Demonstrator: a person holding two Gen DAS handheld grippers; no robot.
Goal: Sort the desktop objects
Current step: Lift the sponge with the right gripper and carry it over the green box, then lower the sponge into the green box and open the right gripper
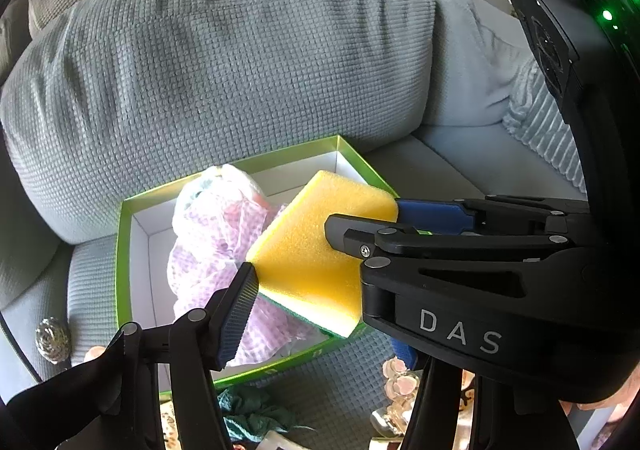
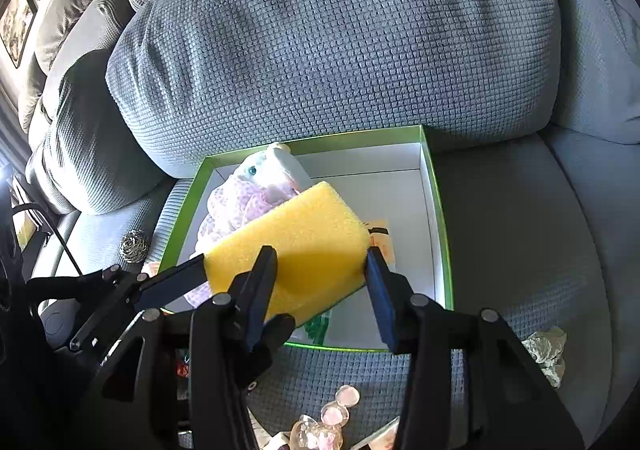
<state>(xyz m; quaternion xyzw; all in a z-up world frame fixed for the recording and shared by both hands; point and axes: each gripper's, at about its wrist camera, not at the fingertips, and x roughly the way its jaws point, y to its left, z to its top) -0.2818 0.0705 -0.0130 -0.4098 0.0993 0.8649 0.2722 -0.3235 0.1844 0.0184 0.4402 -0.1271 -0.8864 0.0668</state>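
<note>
A yellow sponge (image 1: 308, 250) (image 2: 296, 242) with a green underside hangs over the open green-rimmed box (image 1: 124, 250) (image 2: 436, 209) on the sofa seat. Both grippers hold it. My left gripper (image 1: 316, 286) has one pad at the sponge's lower left corner; its other finger is hidden behind the right gripper. From the right wrist, a left finger (image 2: 176, 282) touches the sponge's left end. My right gripper (image 2: 320, 254) (image 1: 364, 215) has one finger across the sponge's face and its blue pad at the far end. A lilac patterned cloth bundle (image 1: 216, 234) (image 2: 236, 201) lies in the box.
A big grey cushion (image 1: 224, 69) (image 2: 340, 41) leans just behind the box. A steel scourer (image 1: 52, 334) (image 2: 134, 246) sits left of the box. Pink glass beads (image 1: 400, 382) (image 2: 340, 406), a teal cloth (image 1: 248, 410) and crumpled paper (image 2: 548, 350) lie near the front.
</note>
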